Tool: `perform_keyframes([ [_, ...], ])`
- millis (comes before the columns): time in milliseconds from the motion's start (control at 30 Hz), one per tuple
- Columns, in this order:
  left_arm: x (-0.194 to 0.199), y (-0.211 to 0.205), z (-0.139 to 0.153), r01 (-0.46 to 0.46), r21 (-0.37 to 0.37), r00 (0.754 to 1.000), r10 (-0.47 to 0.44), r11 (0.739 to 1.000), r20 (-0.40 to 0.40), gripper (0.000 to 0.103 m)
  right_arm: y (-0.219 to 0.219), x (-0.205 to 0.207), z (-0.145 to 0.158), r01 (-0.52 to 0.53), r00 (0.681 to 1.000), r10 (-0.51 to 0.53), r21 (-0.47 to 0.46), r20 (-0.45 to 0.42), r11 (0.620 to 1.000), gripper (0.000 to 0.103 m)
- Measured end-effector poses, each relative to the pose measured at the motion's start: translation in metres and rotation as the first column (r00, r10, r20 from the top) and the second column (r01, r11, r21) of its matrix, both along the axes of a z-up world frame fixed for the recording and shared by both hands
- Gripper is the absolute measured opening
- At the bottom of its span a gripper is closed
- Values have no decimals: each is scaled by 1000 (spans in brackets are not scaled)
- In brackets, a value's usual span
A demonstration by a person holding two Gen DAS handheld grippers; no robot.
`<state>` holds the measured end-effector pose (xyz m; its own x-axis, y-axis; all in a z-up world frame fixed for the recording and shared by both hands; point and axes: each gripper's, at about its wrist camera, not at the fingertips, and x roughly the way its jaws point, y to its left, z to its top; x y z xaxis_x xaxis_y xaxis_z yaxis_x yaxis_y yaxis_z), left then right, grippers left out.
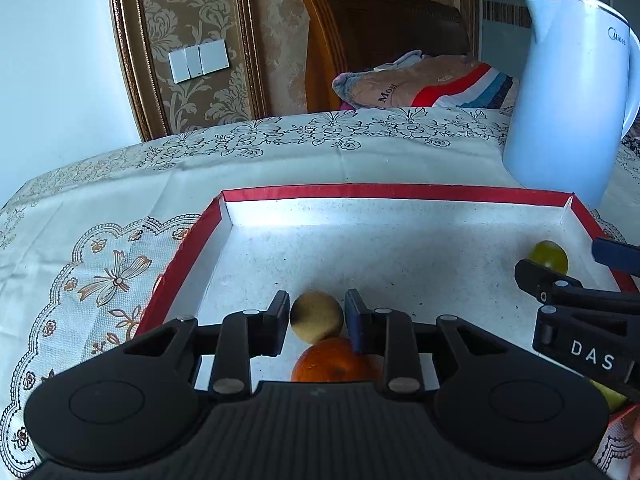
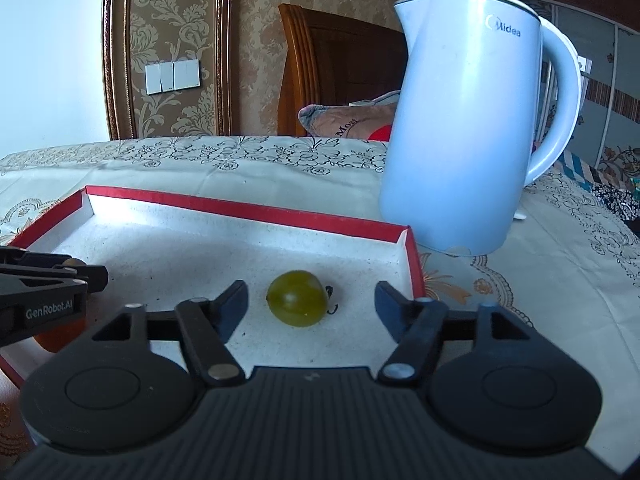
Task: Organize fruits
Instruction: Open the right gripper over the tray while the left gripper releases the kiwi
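Nearest the left wrist camera, the left gripper [image 1: 317, 322] is reaching into the red-rimmed tray [image 1: 384, 191], its 2 fingers sitting either side of a small tan round fruit [image 1: 316, 316]; whether they are actually touching it I cannot tell. An orange [image 1: 332, 362] is lying just below and touching that tan fruit. The right gripper [image 2: 311, 300] is hanging over the tray's right end with its fingers spread wide and a green fruit [image 2: 297, 298] lying on the tray floor between them, touching neither. Beyond the tray's far right corner, a pale blue Midea kettle [image 2: 468, 120] is standing upright on the patterned tablecloth [image 2: 248, 160]. Farther back, a striped pillow [image 1: 424, 80] is resting against a wooden headboard [image 1: 380, 28], with white wall switches [image 1: 199, 60] showing on the wallpapered wall.
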<state>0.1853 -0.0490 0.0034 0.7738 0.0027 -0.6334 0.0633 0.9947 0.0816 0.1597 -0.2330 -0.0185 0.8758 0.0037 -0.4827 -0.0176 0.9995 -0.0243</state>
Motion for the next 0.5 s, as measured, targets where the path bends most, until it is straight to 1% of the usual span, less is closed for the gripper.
perform_keyframes([
  [100,-5,6,3,-18,-22,1000,19,1000,19,36,-1,-4,1,2,1000,-2,1,9,1000,81],
  [133,-7,8,4,-27,-34,999,28,999,29,42,-1,-5,1,1,1000,-1,4,7,1000,82],
  [167,-9,10,6,-35,-48,998,37,998,42,50,-1,-6,1,2,1000,-2,9,8,1000,85],
  [200,-13,12,8,-42,-62,997,45,997,63,53,-2,-8,1,5,1000,-5,15,11,1000,88],
  [233,-17,14,10,-47,-73,995,54,996,87,58,-2,-10,1,7,1000,-7,17,17,1000,89],
  [267,-21,16,13,-53,-78,992,61,996,112,60,-3,-13,1,6,1000,-7,19,25,1000,90],
  [333,-31,21,17,-58,-92,984,72,994,160,60,-5,-19,2,7,999,-8,27,45,1000,93],
  [400,-37,26,20,-72,-115,980,92,991,179,61,-7,-25,3,5,998,-8,46,65,999,99],
  [500,-45,38,24,-86,-155,975,115,984,189,61,-11,-32,4,-9,996,4,67,86,998,101],
])
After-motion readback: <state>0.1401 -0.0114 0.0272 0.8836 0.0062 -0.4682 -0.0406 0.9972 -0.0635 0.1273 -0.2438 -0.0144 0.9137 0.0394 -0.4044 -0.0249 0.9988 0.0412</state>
